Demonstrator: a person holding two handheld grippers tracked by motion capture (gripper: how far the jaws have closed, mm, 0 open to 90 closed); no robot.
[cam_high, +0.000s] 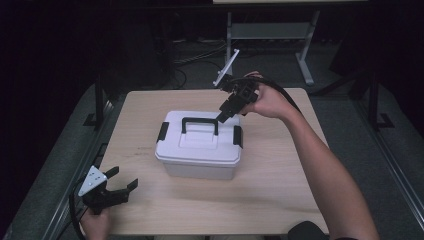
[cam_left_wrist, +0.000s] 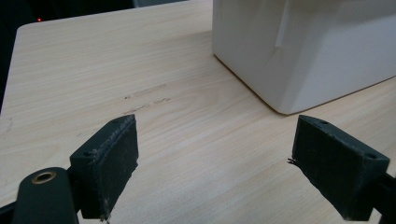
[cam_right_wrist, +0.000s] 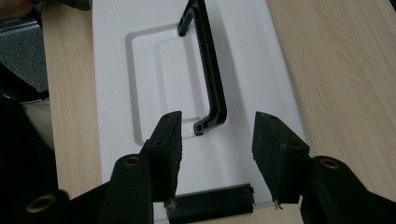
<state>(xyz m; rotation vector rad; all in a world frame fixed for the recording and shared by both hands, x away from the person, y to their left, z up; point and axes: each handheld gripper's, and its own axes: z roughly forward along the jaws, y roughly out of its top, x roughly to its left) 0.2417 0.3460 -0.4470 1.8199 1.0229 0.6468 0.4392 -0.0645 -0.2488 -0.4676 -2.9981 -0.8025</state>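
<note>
A white plastic storage box (cam_high: 200, 147) sits near the middle of the light wood bench (cam_high: 270, 195), its lid on. A black carry handle (cam_high: 199, 122) stands upright on the lid, and there is a black latch at each short end: one at 9 o'clock (cam_high: 162, 131), one at 3 o'clock (cam_high: 237, 136).

In the high view the right gripper (cam_high: 226, 111) comes in from 1 o'clock, tilted down toward the lid, held in the person's right hand (cam_high: 267, 102). Its tip hangs above the 3 o'clock end of the handle, between the handle and that latch; whether it touches the lid cannot be told. In the right gripper view the jaws stand apart and grasp nothing. The near end of the handle (cam_right_wrist: 210, 109) lies between them and a little beyond, and the latch (cam_right_wrist: 210, 204) shows just below them at 6 o'clock.

The left gripper (cam_high: 121, 186) is at 7 o'clock near the bench's front corner, well apart from the box, with the left hand (cam_high: 95, 224) at the bench edge. Its jaws are spread wide and empty above bare wood, and in the left gripper view the box's lower corner (cam_left_wrist: 289, 60) rises at 1 o'clock.
</note>
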